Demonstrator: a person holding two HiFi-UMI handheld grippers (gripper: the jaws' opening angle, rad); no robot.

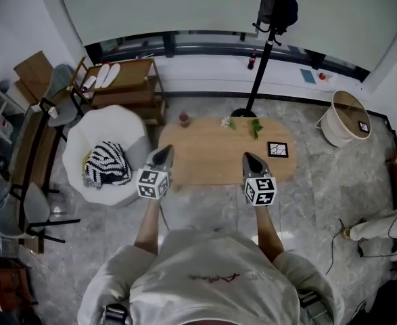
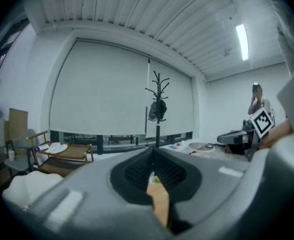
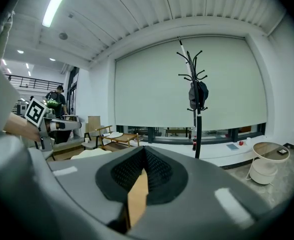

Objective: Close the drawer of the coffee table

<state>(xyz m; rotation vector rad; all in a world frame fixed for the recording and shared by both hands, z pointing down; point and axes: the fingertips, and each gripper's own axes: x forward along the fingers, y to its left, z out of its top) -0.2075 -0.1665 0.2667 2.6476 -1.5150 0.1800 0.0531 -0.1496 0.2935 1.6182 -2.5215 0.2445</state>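
Observation:
The coffee table [image 1: 212,151] is a low oval wooden top in the middle of the head view, just ahead of me. No drawer front shows along its near edge from above. My left gripper [image 1: 165,150] hovers over the table's near left part, jaws shut with nothing between them. My right gripper [image 1: 249,157] hovers over the near right part, also shut and empty. In the left gripper view the closed left gripper [image 2: 153,152] points level across the room, a strip of wood [image 2: 160,203] showing below. The right gripper [image 3: 144,150] looks the same, above wood [image 3: 136,198].
On the table stand a small red item [image 1: 183,118], flowers [image 1: 255,126] and a black marker card [image 1: 277,149]. A white armchair [image 1: 103,137] with a striped cushion sits at the left, a coat stand [image 1: 260,59] behind, a round white basket table [image 1: 347,117] at the right.

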